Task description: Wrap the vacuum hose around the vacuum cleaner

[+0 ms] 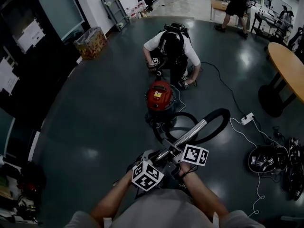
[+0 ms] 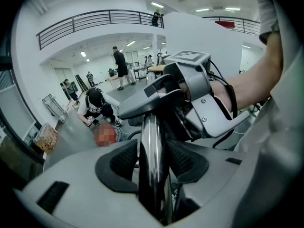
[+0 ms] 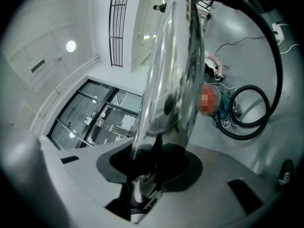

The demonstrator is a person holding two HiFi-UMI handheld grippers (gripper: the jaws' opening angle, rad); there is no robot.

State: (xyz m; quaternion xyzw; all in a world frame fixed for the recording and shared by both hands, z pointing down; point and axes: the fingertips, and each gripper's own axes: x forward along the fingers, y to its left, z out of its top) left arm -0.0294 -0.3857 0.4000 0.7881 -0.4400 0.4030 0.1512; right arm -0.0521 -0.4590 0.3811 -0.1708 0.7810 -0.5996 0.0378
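Red vacuum cleaner (image 1: 159,95), black hose (image 1: 216,122), silver tube (image 1: 190,136), dark grey floor (image 1: 95,122), black-and-white patterned marker cubes (image 1: 147,175).

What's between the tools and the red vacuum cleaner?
Head view: the metal wand, gripped by the left tool and right tool, then the black hose looped on the floor by the red vacuum cleaner.

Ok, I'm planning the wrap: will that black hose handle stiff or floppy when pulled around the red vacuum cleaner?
Probably floppy yet springy: the black hose curves in loose round loops, unkinked. The chrome wand at its end looks rigid, so it likely won't bend around the red vacuum cleaner.
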